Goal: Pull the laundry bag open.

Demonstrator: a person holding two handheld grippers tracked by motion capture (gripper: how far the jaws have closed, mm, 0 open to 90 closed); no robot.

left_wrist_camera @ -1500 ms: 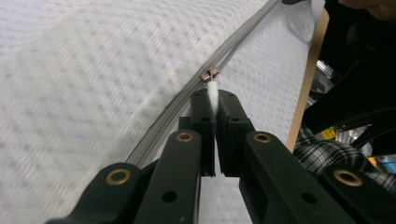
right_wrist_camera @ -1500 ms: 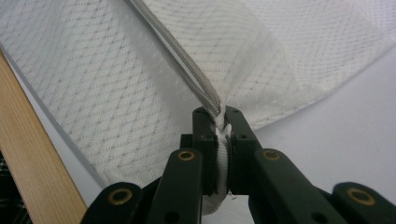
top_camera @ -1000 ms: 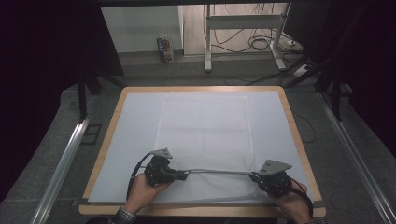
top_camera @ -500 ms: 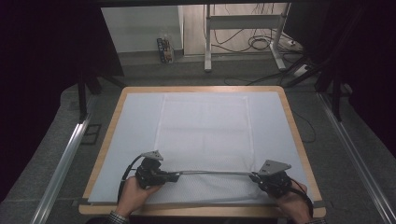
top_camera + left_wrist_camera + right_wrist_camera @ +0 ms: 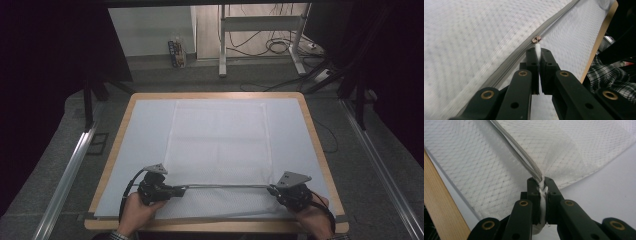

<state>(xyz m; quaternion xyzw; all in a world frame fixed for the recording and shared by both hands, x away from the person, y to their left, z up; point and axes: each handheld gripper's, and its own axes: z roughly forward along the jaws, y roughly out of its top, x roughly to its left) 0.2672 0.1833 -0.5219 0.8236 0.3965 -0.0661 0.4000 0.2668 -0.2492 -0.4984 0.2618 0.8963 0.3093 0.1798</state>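
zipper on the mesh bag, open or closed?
Cannot tell. The slider sits at the left hand-held gripper, which pinches its white pull tab; the grey zipper looks joined, but the teeth are too blurred.

From the high view I can't read either claw's jaws; the left claw (image 5: 176, 190) and right claw (image 5: 272, 189) are too small there, and the bottom edge cuts off both forearms. In the left gripper view the mesh bag (image 5: 469, 45) blurs toward the lower left, and the white pull tab (image 5: 538, 50) vanishes between the jaws below the slider (image 5: 536, 39). In the right gripper view the zipper end (image 5: 537, 175) is buried in the pinch, and the desk (image 5: 441, 215) edge runs out of frame.
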